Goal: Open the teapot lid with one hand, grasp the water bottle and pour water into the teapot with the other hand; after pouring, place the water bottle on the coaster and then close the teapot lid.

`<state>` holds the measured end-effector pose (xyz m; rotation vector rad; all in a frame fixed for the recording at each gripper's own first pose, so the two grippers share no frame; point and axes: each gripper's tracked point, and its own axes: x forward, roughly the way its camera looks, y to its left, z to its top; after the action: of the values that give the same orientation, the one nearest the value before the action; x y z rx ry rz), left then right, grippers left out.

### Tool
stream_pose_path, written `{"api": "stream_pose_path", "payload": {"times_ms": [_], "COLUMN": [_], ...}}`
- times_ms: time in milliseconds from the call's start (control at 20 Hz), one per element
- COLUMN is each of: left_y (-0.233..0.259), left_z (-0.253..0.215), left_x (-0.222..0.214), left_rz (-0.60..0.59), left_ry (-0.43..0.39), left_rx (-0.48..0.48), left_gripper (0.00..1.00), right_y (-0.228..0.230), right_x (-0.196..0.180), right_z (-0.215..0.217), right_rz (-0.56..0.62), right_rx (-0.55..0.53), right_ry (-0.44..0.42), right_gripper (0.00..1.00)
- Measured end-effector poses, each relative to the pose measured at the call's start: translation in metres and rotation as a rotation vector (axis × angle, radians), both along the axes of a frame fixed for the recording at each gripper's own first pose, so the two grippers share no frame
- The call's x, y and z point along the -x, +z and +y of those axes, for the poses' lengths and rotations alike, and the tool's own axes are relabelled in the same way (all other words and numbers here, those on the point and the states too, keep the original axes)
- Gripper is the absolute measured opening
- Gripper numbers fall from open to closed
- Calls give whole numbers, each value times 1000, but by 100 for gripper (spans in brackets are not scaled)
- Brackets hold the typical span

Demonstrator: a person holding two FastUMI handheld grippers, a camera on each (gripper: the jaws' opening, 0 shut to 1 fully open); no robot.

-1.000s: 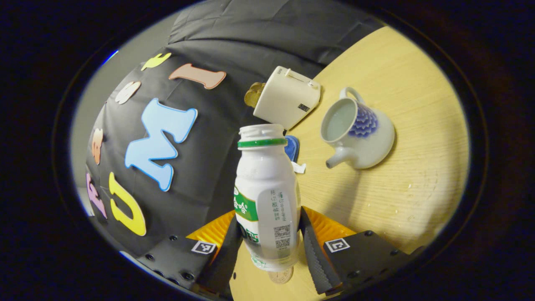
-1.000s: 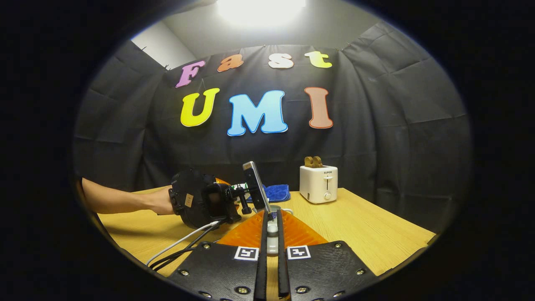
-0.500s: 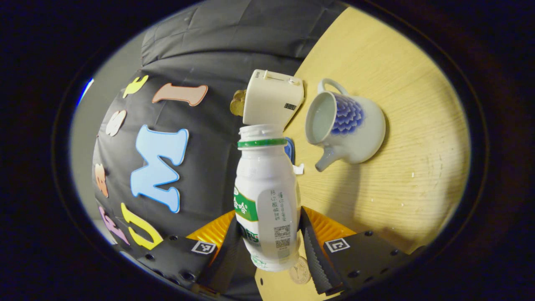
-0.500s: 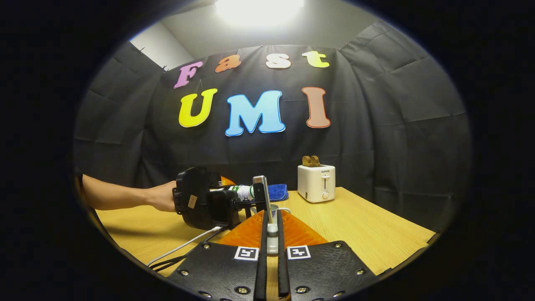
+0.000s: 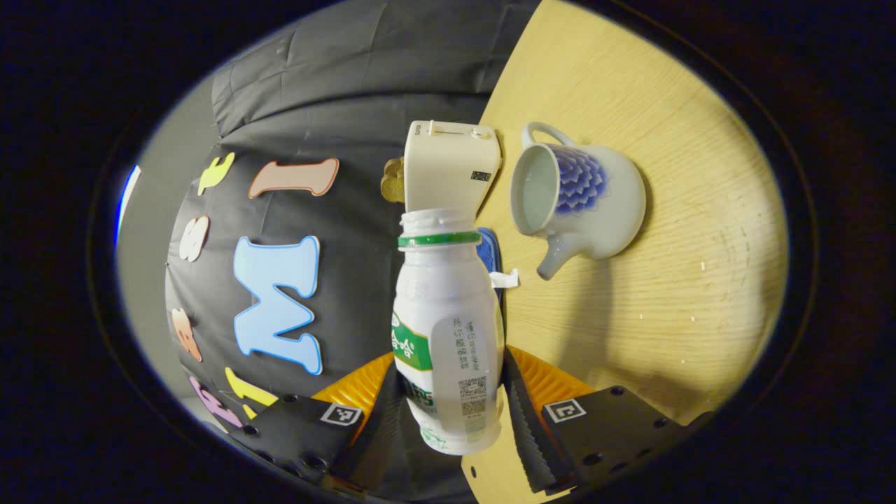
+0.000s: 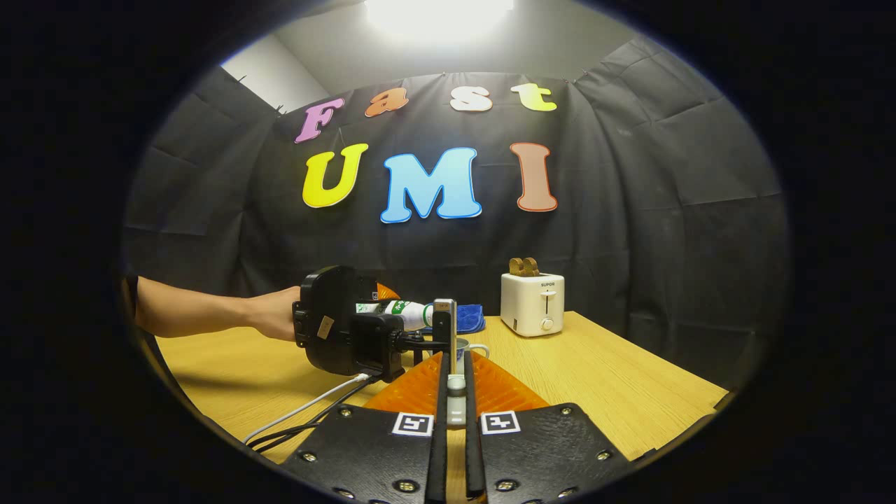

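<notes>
Left gripper (image 5: 451, 399) jaws clamped on base of uncapped water bottle (image 5: 446, 315), bottle tipped sideways, open mouth pointing ahead of jaws. Lidless teapot (image 5: 577, 199) on worktop (image 5: 672, 231), beyond jaws and to right of bottle mouth, apart from it. Toaster (image 5: 451, 164) just past mouth. Right gripper (image 6: 456, 402) jaws nearly closed, pinching teapot lid (image 6: 456, 383) by knob, between fingers

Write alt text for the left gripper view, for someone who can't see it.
The left tongs grip a capless white plastic bottle with a green neck ring. Beyond it, an open white-and-blue ceramic teapot stands on the light wooden table beside a cream toaster.
</notes>
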<state>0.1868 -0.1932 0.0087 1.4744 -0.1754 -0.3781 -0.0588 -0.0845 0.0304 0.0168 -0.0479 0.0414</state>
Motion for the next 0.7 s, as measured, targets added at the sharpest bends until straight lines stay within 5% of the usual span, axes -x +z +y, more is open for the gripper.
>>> {"api": "stream_pose_path", "payload": {"times_ms": [250,350,700], "left_y": [5,5,8], "left_z": [-1,-2,-3], "left_x": [0,-1,-3], "left_rz": [-29,-28,-57], "left_ry": [-4,-9,-15], "left_rx": [-45,-48,-104], "left_gripper": [85,75,75], "right_y": [2,3,4], "right_x": [1,1,1], "right_z": [-1,0,0], "right_rz": [-5,-6,-7], "right_rx": [3,5,6], "right_ry": [-3,-3,0], "right_gripper": [11,11,11]}}
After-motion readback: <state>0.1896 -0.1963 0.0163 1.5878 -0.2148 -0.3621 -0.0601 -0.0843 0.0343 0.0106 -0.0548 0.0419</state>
